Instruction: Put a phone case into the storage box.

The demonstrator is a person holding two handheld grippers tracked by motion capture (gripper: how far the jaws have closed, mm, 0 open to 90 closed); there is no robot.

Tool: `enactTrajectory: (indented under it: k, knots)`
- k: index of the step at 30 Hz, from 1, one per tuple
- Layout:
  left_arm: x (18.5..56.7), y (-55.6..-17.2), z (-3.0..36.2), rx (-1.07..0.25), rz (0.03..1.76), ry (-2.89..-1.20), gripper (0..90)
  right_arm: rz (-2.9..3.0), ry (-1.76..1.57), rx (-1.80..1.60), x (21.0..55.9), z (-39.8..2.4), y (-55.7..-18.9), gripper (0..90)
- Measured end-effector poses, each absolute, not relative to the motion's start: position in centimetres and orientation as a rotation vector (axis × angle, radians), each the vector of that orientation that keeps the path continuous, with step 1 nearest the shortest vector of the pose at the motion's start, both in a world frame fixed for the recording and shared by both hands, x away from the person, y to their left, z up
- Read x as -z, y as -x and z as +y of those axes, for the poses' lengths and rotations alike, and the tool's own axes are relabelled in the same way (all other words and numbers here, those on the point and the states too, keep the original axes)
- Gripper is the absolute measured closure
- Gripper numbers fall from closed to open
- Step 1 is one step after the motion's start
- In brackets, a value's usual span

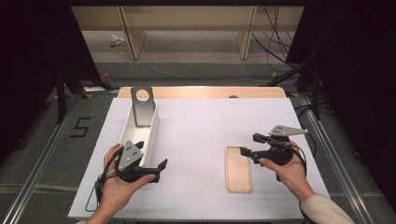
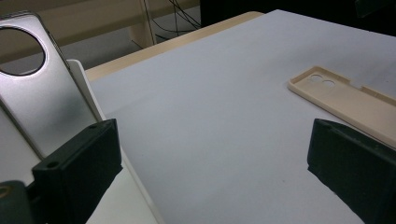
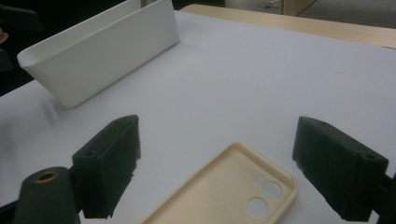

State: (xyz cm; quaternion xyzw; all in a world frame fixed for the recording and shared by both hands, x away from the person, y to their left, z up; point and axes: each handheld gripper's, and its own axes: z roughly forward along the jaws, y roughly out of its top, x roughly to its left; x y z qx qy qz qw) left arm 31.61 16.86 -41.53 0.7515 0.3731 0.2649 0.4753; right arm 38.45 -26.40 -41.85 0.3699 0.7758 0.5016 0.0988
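On the white counter [image 1: 201,135] lies a beige phone case [image 1: 238,169], flat, with its open side up. Its two round camera holes are at the end that is farther from the person. The right gripper [image 1: 249,145] hangs just above this far end of the case. Its fingers [image 3: 108,163] are wide open and hold nothing. In the right gripper view the end with the camera holes lies low between the two fingers, not touched by either of them.

The left gripper [image 1: 156,171] is at the near end of a long white tray [image 1: 152,135] that stands on the left part of the counter. Its fingers [image 2: 79,168] are also wide open and empty. In the left gripper view one finger is just beside the tray wall, and I cannot tell if it touches the wall. The other finger is over the bare counter, with the phone case [image 2: 348,100] behind it.

At the far end of the tray a silver phone back plate [image 1: 142,106] with a large round hole leans upright, and its top stands higher than the tray wall. The case and the tray are well apart.
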Motion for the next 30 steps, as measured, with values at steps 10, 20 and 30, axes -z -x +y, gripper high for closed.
enactTrajectory:
  k: [10,20,30]
  knots:
    - [41.66,-31.62,16.8,-0.648,0.914,-1.836,3.7,2.294,-1.098,-1.488,41.89,-26.39,-38.49,16.1]
    - [41.77,-31.67,16.72,-0.646,0.911,-1.839,3.7,2.298,-1.097,-1.481,41.86,-26.36,-38.46,16.1]
    - [42.1,-31.73,16.38,-0.628,0.911,-1.847,4.3,2.377,-1.11,-1.378,42.28,-25.95,-38.5,32.4]
